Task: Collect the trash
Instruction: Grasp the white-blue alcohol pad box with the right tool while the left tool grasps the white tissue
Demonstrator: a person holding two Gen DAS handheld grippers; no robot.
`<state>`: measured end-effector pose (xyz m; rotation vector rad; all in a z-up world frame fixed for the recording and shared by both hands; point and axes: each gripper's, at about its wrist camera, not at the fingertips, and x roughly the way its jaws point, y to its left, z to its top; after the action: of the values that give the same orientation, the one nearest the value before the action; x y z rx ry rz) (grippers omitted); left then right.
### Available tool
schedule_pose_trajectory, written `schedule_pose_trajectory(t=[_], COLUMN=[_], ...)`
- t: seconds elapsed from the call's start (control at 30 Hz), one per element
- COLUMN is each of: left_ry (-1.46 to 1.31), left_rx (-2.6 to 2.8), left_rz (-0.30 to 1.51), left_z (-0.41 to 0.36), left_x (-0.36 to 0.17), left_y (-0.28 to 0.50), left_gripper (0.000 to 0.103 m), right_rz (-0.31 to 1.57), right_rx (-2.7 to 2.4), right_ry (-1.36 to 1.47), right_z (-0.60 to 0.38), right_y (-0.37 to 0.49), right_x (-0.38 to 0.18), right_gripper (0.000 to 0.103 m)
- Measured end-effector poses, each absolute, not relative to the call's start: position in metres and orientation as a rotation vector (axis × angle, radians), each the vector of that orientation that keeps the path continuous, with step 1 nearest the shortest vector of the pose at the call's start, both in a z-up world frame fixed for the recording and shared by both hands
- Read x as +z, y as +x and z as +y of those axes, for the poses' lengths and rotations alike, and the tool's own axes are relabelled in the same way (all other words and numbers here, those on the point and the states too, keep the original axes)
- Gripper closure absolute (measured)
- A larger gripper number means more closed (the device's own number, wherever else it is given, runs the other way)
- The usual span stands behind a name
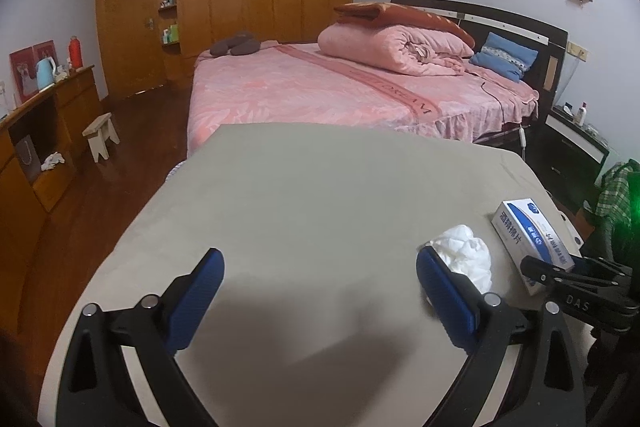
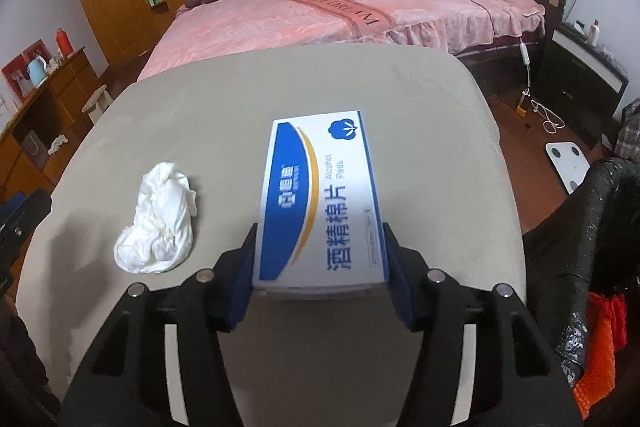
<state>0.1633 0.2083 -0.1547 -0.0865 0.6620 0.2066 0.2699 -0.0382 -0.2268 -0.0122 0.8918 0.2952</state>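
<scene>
A white and blue box of alcohol pads (image 2: 320,187) lies on the beige table (image 2: 200,99). My right gripper (image 2: 319,227) is shut on its near end, one blue pad against each long side. A crumpled white tissue (image 2: 160,223) lies to the left of the box. In the left wrist view the tissue (image 1: 468,255) sits just beyond the right fingertip of my left gripper (image 1: 319,259), which hovers open over bare table with nothing between its fingers. The same view shows the box (image 1: 528,235) at the right with the right gripper's fingers (image 1: 560,273) on it.
A pink bed (image 1: 320,87) stands beyond the table. A wooden desk (image 1: 48,115) and a small stool (image 1: 102,135) are to the left. A black bag (image 2: 592,227) hangs close at the table's right, above a white scale (image 2: 568,163) on the floor.
</scene>
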Motion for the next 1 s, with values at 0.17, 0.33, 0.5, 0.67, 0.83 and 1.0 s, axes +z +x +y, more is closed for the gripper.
schedule_pose_trajectory(t=[0.17,0.33,0.5,0.67,0.83,1.0], left_ry=[-0.082,-0.082,-0.082,-0.083,-0.069,-0.081], left_rx=[0.197,0.168,0.109,0.06,0.049,-0.009], left_rz=[0.665,0.669,0.684,0.705,0.769,0.818], left_z=[0.2,0.191,0.167,0.141,0.129,0.124], left_x=[-0.155,-0.155,-0.161,-0.17,-0.188,-0.196], left_y=[0.164,0.169,0.184,0.201,0.216,0.221], left_gripper=[0.008,0.008,0.008,0.009,0.022,0.058], right_rz=[0.893,0.885,0.866,0.854,0.851,0.851], right_rx=[0.294,0.312,0.275,0.269,0.261,0.262], right_ry=[-0.007,0.015,0.035,0.051,0.066,0.067], right_z=[-0.034,-0.043,-0.064,-0.08,-0.091,-0.093], right_y=[0.278,0.276,0.272,0.268,0.265,0.262], right_x=[-0.232,-0.226,-0.214,-0.206,-0.203,-0.201], right_gripper=[0.048,0.049,0.049,0.049,0.049,0.049])
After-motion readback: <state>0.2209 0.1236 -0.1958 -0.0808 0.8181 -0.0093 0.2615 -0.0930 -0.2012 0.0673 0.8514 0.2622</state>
